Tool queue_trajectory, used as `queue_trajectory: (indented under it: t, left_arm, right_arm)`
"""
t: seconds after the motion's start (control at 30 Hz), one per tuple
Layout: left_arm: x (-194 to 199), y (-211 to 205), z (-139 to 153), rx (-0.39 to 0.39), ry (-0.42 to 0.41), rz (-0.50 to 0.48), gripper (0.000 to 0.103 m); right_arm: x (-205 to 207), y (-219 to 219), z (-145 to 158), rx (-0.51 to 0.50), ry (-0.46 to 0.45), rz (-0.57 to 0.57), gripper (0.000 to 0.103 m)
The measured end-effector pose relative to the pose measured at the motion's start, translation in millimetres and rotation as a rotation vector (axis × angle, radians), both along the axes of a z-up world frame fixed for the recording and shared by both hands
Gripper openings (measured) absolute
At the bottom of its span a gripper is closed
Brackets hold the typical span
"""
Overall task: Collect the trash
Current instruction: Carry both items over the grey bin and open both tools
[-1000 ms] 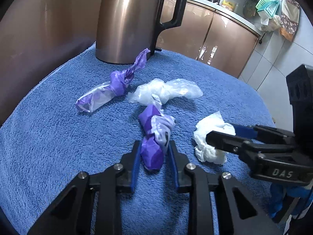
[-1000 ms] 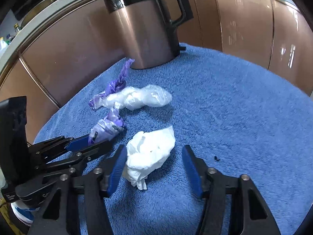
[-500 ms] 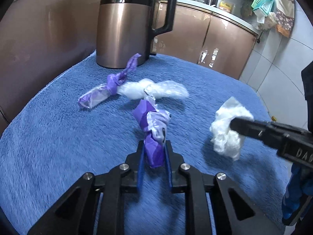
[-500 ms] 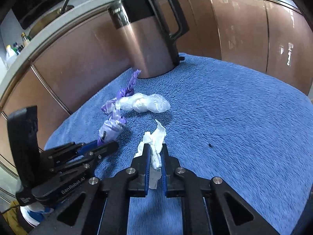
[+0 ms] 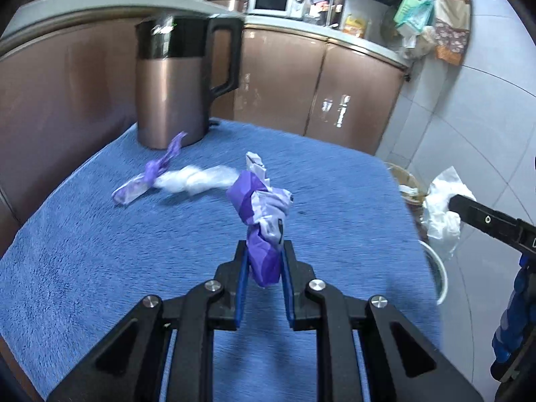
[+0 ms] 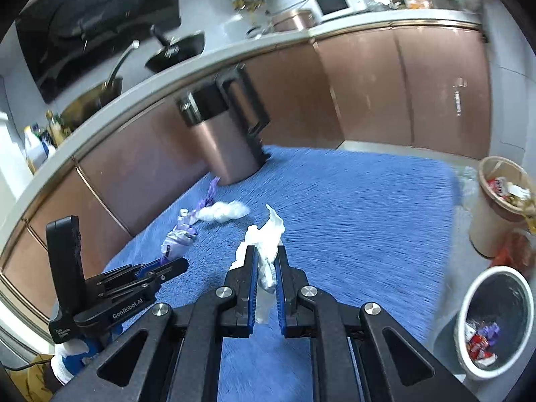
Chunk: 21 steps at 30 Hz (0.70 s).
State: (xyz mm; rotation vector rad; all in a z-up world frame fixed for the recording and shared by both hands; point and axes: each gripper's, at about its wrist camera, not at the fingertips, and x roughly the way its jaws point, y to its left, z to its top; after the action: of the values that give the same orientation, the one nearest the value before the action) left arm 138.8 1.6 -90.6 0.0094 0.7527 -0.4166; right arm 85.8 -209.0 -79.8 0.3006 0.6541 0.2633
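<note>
My left gripper (image 5: pixel 264 251) is shut on a knotted purple plastic bag (image 5: pixel 261 207), lifted above the blue towel (image 5: pixel 100 268). The right gripper (image 6: pixel 267 258) is shut on a crumpled white tissue (image 6: pixel 268 234), also raised off the towel. In the left wrist view that tissue (image 5: pixel 442 207) hangs past the towel's right edge. In the right wrist view the left gripper (image 6: pixel 174 264) shows at the lower left with the purple bag (image 6: pixel 179 239). A second purple bag (image 5: pixel 147 177) and a clear white bag (image 5: pixel 197 179) lie on the towel near the kettle.
A copper kettle (image 5: pixel 171 87) with a black handle stands at the towel's far corner. On the floor to the right are a white-rimmed bin (image 6: pixel 495 321) with wrappers and a beige bin (image 6: pixel 495 201) full of rubbish. Brown cabinets (image 5: pixel 351 93) run behind.
Both grippers closed on their pieces and lifted them off the towel. The right gripper with the tissue has swung right, toward the towel's edge and the bins.
</note>
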Motion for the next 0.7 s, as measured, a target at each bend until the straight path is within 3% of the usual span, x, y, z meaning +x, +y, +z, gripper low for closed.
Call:
queue_trajectory:
  t: [0.37, 0.53, 0.7]
  left_arm:
    - [-47.1, -95.7, 40.6, -0.014, -0.059, -0.173, 0.017]
    - [-63.2, -156.8, 42.8, 0.009, -0.046, -0.283, 0.017]
    - [-75.5, -227.2, 31.0, 0.072, -0.034, -0.410, 0.017]
  right_arm:
    - [-91.0, -87.8, 29.1, 0.007, -0.090, -0.218, 0.009]
    - [-121.2, -126.6, 23.6, 0.003, -0.098, -0.309, 0.009]
    - [-137.5, -175.6, -0.2, 0.037, -0.066, -0.415, 0.009]
